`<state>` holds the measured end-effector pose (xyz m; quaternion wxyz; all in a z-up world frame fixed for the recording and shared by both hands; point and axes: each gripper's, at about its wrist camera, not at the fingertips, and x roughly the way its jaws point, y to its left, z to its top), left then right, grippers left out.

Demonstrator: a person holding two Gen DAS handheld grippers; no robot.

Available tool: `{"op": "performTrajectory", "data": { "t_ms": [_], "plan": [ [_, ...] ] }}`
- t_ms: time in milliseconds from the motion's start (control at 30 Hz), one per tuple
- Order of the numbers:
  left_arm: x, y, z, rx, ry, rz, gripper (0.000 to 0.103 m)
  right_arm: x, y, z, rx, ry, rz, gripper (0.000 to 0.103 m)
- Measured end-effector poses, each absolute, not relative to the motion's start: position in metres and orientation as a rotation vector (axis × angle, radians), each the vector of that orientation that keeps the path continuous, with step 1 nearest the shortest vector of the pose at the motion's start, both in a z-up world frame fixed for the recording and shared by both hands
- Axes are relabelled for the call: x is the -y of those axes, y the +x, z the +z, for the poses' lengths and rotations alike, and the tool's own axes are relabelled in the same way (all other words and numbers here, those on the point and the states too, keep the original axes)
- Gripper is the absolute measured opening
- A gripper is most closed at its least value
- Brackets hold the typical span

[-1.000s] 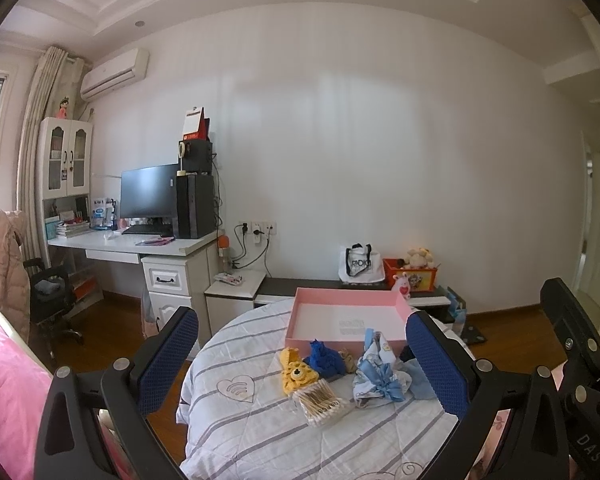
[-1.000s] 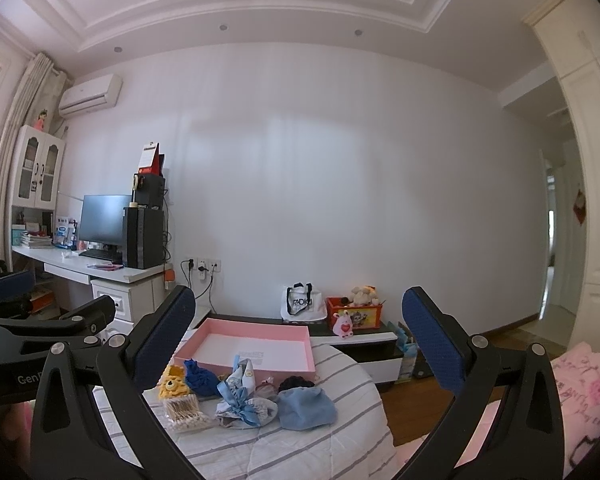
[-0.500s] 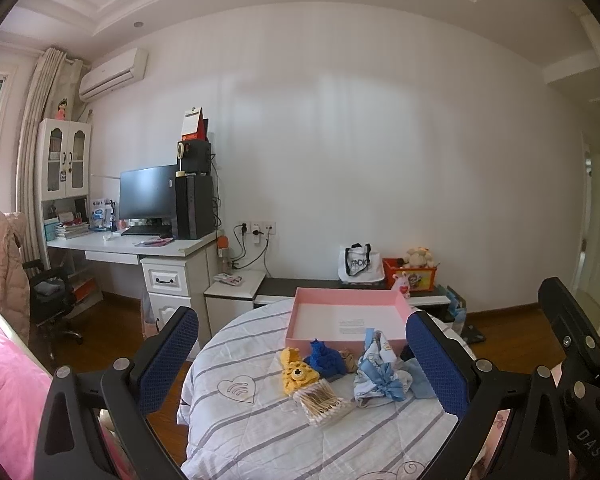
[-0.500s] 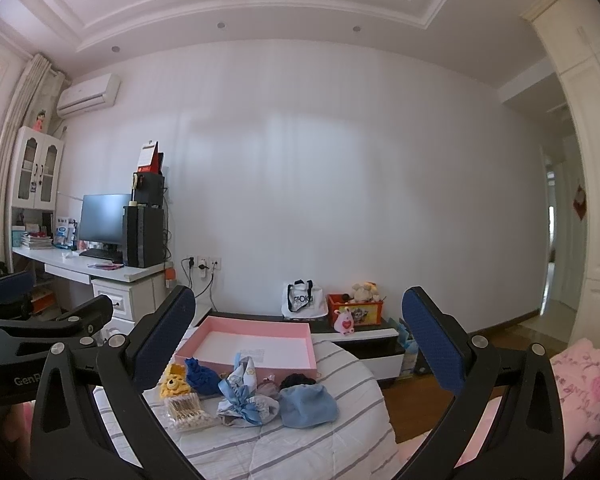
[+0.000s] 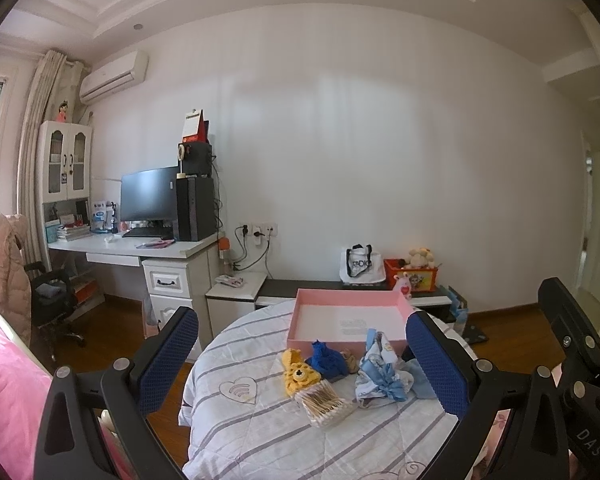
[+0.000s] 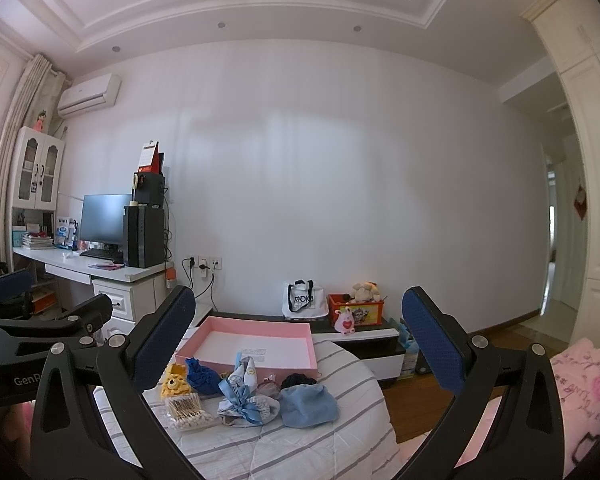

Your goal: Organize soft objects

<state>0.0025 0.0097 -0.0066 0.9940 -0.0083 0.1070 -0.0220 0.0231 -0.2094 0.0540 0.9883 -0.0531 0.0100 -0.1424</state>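
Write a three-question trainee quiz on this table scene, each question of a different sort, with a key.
1. True or false: the pink box already holds soft items.
2. Multiple choice: which item lies nearest the table's right edge in the right wrist view? A) yellow bear pouch B) light blue hat C) pack of cotton swabs
3. Fill in: both the left tongs and the right tongs are ____, holding nothing.

Key: 1 false, the box shows only its bare white bottom; 2 B; 3 open.
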Motion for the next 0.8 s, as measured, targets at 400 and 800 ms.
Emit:
{"op": "performTrajectory", "data": {
  "t_ms": [400, 800],
  "plan": [
    [-0.009, 0.002, -0.008, -0.219, -0.007, -0.036, 0.103, 0.209, 0.024, 0.054, -0.024, -0.107, -0.284, 0.103],
    [-0.007, 0.038, -0.025, -0.359, 0.006, -0.032, 0.103, 0.215, 0.051, 0.033, -0.164, -0.088, -0.261, 0.103]
  ]
}}
